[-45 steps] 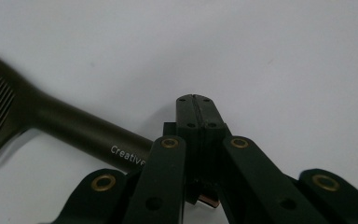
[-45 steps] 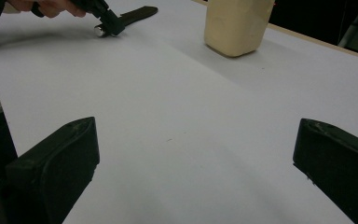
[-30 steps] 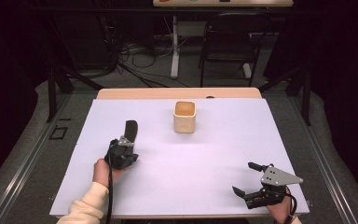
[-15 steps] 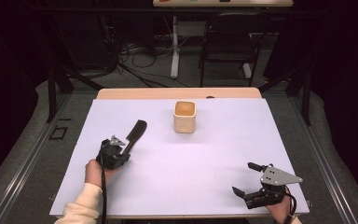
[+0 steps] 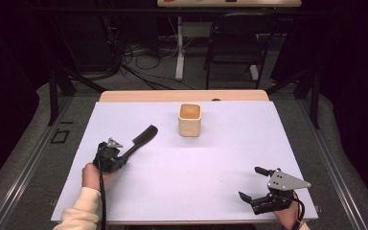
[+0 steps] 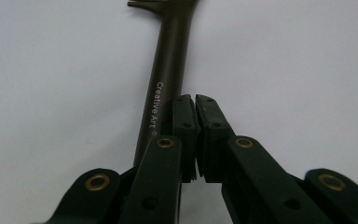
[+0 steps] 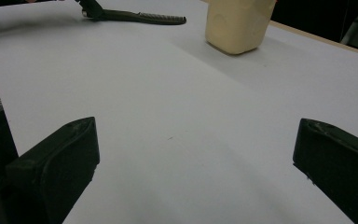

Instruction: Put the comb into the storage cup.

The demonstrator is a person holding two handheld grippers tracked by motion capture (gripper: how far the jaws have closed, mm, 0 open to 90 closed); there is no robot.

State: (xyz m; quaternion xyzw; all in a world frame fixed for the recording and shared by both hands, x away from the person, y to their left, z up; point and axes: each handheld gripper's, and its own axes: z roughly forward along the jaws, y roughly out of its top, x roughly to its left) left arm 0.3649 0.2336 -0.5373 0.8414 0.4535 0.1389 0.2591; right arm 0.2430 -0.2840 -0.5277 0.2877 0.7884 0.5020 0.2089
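**u1:** Black comb [image 5: 141,139] flat on the white sheet [image 5: 196,182], left of the cup [image 5: 190,120]. Actually pinched by the left gripper [image 5: 124,153]?

**u2:** Can't tell tbh. Nearly shut, with the handle alongside rather than between the pads. Better to open up and re-grab it square. Right gripper [image 5: 248,182] wide, nothing in it. Dark room behind, cables [image 5: 139,52], chair [image 5: 232,48].

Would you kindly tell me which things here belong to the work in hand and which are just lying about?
In the work:
- left gripper, fingers shut on the black comb's handle
- black comb
- beige cup, probably its destination

Lying about:
- right gripper, open and idle
- chair behind the table
- floor cables
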